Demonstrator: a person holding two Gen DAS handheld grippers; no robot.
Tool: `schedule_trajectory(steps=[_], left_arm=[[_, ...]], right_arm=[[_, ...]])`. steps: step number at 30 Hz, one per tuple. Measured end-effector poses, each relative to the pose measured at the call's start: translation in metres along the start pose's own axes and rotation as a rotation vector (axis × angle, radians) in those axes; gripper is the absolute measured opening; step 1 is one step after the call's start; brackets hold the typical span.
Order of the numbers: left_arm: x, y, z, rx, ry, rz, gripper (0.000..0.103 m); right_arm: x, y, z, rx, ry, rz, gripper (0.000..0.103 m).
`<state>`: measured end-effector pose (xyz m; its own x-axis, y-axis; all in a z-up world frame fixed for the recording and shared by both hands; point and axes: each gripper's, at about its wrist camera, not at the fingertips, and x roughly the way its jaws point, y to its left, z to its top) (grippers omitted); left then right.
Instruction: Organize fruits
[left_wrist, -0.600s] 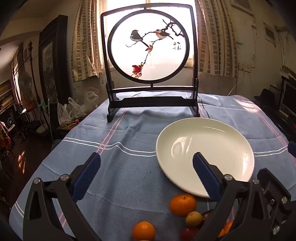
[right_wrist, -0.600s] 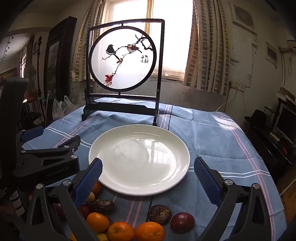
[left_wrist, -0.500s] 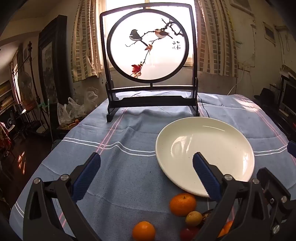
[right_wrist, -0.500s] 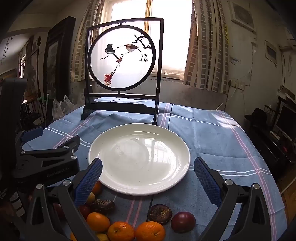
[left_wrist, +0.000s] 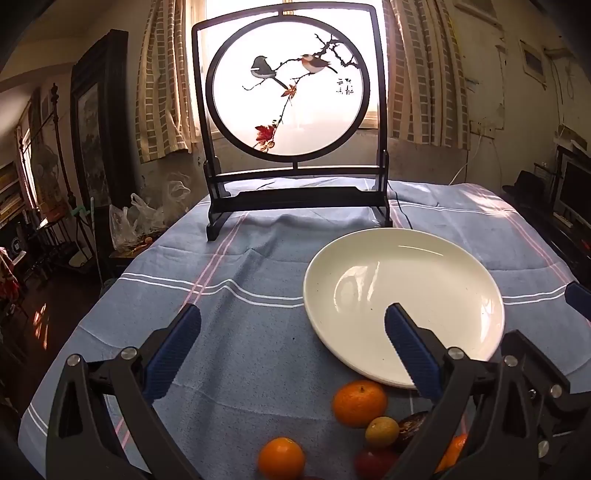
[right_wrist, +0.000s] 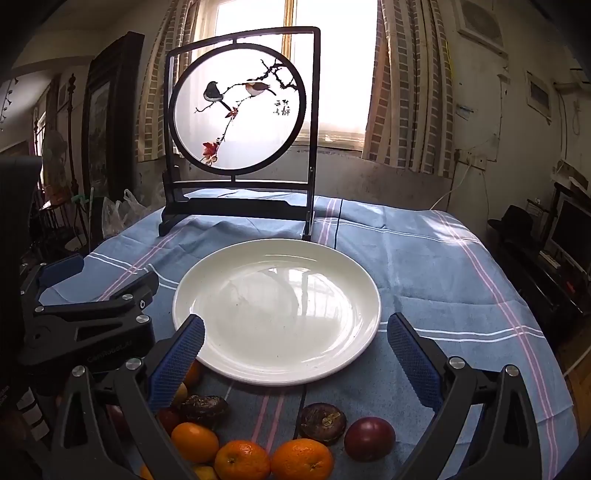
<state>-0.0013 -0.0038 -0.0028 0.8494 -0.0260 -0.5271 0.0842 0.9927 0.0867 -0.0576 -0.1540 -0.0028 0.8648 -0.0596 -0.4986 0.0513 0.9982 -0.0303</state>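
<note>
Both tools hover low over the desk's blue striped cloth, nothing picked up. Left gripper: jaws spread wide, empty. Right gripper: jaws likewise wide, empty. Round white ceramic plate sits bare mid-desk. Fruit lies clustered on the cloth just in front of the plate's near rim: orange mandarins, a dark red plum, a wrinkled brown passion fruit, a small yellow fruit. Risks, as judged: round fruit packed close may roll off the near edge if nudged; the two grippers stand near each other and could collide; a hard squeeze could bruise soft fruit.
</note>
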Motion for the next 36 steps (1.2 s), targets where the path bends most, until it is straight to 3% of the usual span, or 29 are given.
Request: schedule_trajectory(steps=[36], left_arm=[[0.0047, -0.0029, -0.0021, 0.003, 0.012, -0.006, 0.098]], right_arm=[[0.0019, 0.0031, 0.0007, 0.0, 0.002, 0.014, 0.099]])
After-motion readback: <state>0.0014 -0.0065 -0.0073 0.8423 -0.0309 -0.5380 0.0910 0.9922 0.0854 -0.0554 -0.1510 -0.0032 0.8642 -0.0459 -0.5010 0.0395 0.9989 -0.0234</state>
